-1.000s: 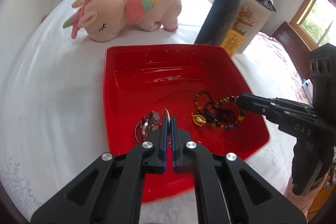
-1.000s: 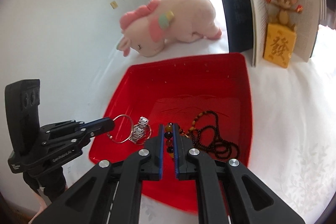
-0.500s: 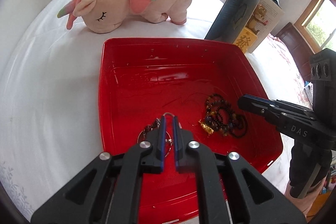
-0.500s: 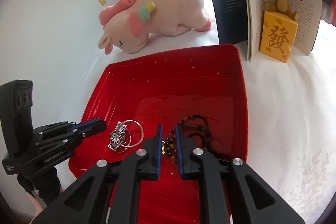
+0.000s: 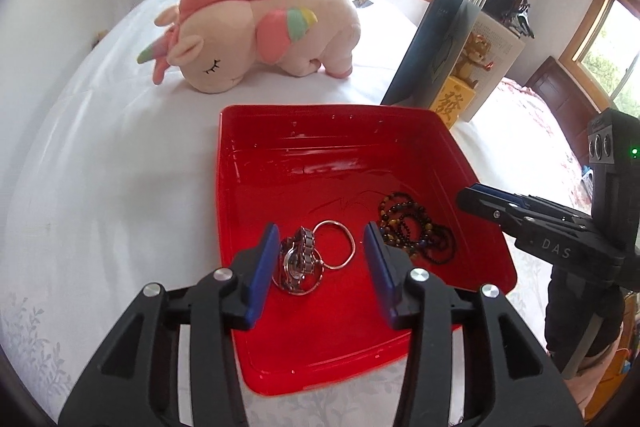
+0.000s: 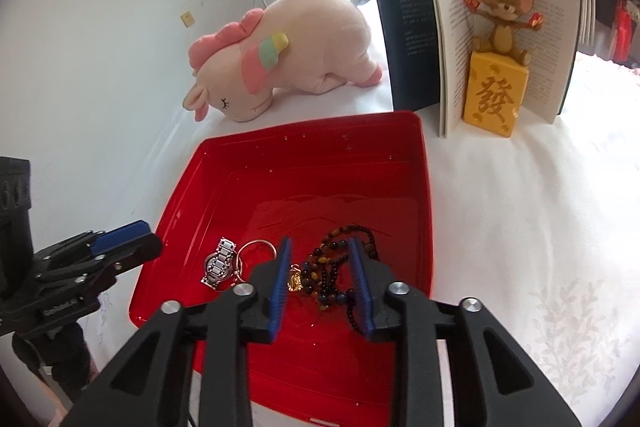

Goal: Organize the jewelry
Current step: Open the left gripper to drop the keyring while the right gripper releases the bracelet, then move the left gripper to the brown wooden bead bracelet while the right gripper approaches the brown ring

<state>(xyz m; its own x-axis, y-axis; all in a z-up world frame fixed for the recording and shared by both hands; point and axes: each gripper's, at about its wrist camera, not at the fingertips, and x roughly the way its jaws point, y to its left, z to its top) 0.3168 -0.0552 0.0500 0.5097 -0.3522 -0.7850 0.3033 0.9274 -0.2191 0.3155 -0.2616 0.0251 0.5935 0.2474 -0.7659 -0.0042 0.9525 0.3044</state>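
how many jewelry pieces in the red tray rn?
3 clusters: watch at left, ring bangle touching it, tangled bead strands with gold charm at right. Strand count within the tangle unclear.

one tray [image 5: 472, 163] — one watch [image 6: 218, 266], one bangle [image 5: 338, 245]

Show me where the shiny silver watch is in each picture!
Left wrist view: the silver watch lies low in the middle, in the red tray, just inside the left finger of the left hand-held gripper.
Right wrist view: the watch sits lower left of centre, near the tray's left wall.
Shared landmark: the silver ring touching the watch.
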